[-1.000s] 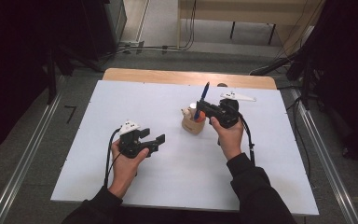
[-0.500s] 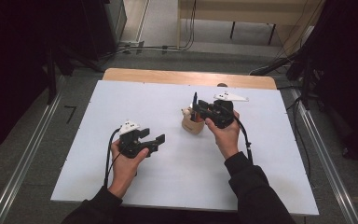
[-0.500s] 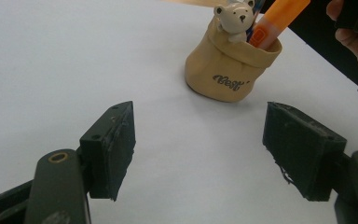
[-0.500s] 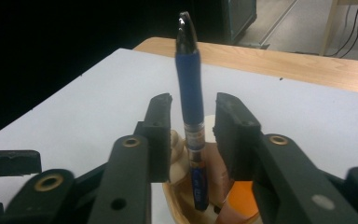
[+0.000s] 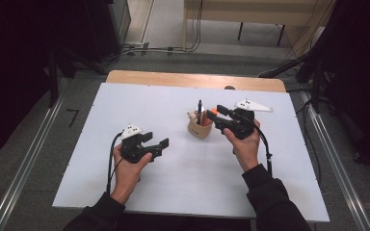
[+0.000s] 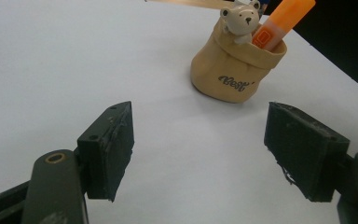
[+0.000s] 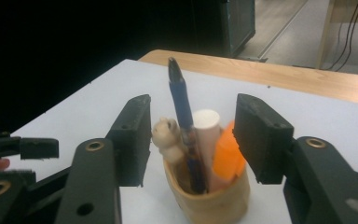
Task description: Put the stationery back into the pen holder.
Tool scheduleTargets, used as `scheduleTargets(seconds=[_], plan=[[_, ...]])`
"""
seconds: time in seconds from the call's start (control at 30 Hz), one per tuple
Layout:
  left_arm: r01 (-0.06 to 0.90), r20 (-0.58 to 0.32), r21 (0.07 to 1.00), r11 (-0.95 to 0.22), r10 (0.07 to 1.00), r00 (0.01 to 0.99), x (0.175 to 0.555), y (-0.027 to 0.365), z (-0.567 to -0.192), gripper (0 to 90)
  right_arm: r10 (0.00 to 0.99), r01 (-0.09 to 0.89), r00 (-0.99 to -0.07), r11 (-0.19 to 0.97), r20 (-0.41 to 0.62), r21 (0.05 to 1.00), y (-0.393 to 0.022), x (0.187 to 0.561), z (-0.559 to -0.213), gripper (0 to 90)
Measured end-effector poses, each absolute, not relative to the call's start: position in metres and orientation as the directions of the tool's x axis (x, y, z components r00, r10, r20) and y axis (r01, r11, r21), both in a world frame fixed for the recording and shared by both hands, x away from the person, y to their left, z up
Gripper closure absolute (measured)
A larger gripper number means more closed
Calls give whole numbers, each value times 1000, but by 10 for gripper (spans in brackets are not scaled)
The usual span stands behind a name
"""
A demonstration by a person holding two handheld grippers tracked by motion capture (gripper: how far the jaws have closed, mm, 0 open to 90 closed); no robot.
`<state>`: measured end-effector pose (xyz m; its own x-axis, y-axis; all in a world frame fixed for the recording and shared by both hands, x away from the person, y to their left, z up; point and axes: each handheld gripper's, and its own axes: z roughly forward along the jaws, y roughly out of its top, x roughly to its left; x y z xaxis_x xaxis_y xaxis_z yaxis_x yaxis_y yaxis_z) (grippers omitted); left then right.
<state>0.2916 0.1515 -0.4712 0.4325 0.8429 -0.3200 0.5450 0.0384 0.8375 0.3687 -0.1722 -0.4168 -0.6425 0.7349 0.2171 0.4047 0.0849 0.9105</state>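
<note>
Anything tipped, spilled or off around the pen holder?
Nothing stands out. The tan holder stands upright on the white table, with the blue pen and orange highlighter leaning inside. The right gripper, just opening, frames the pen without touching.

The counter (image 5: 125, 106) carries a white top sheet, with a strip of bare wood (image 5: 192, 79) showing along its far edge. Beyond that edge, cables (image 5: 164, 48) lie on the grey floor (image 5: 168, 19). Metal rails (image 5: 24, 163) run along both sides of my counter.

Grey floor (image 5: 168, 21) — dark surroundings
</note>
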Motion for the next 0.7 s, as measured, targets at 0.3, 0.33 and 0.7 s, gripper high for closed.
scheduleTargets(seconds=[0.3,0.33,0.7], plan=[[540,-323,840,57,852,412,289,162,-471,220,763,439,-608,91,221,894,-201,356,-432,343],[540,-321,840,57,855,408,289,162,-471,213,766,440,-605,91,219,894,-203,355,-434,339],[541,-318,839,63,864,391,287,172,-472,205,782,465,-580,84,231,881,-218,350,-439,282]])
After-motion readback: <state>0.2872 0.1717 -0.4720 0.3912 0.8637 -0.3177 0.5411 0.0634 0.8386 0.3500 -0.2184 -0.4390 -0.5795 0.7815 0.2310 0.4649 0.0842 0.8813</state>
